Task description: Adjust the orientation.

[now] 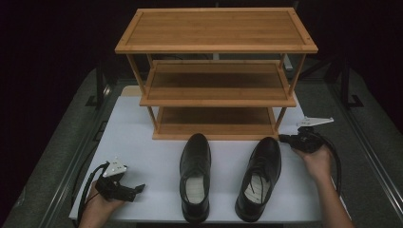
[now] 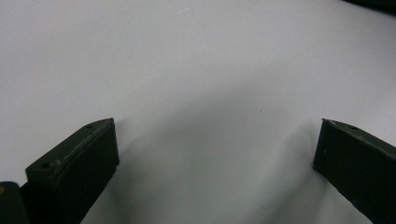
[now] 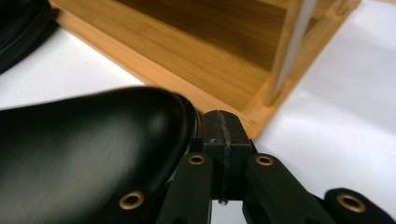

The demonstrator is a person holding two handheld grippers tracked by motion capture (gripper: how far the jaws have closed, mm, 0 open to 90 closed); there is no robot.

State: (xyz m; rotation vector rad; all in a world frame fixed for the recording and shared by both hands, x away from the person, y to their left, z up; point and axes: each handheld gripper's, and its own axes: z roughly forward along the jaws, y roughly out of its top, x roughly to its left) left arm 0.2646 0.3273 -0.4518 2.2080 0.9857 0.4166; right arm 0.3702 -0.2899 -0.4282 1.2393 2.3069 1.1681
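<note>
While the high view lays out the whole scene, the two gripper views add the jaw detail it lacks. Far left: left hand-held gripper (image 1: pixel 138 188) sits low on the white tabletop (image 1: pixel 142 142) near the front edge, well apart from the shoes; from above its jaw state is too small to read. The left gripper view settles it: left hand-held gripper (image 2: pixel 215 154) has its jaws spread wide, bare white tabletop (image 2: pixel 196 70) between them, nothing gripped. Centre: left shoe (image 1: pixel 195 175), black lace-up, toe toward the shoe rack (image 1: pixel 216 71), heel at the front edge. Just to its right, right shoe (image 1: pixel 259 178), same type, toe angled slightly right, also close to the rack's bottom shelf. The rack is a three-tier bamboo unit at the back of the tabletop, all shelves bare. Far right: right hand-held gripper (image 1: pixel 283 138) is level with the right shoe's toe, just beside it, next to the rack's front right leg. The right gripper view shows what the high view can't: right hand-held gripper (image 3: pixel 223 135) has its jaws pressed together with nothing between them, tip just beside the glossy toe of the right shoe (image 3: pixel 93 144); whether they touch I cannot tell. The rack's (image 3: pixel 196 56) bottom corner is directly behind.
</note>
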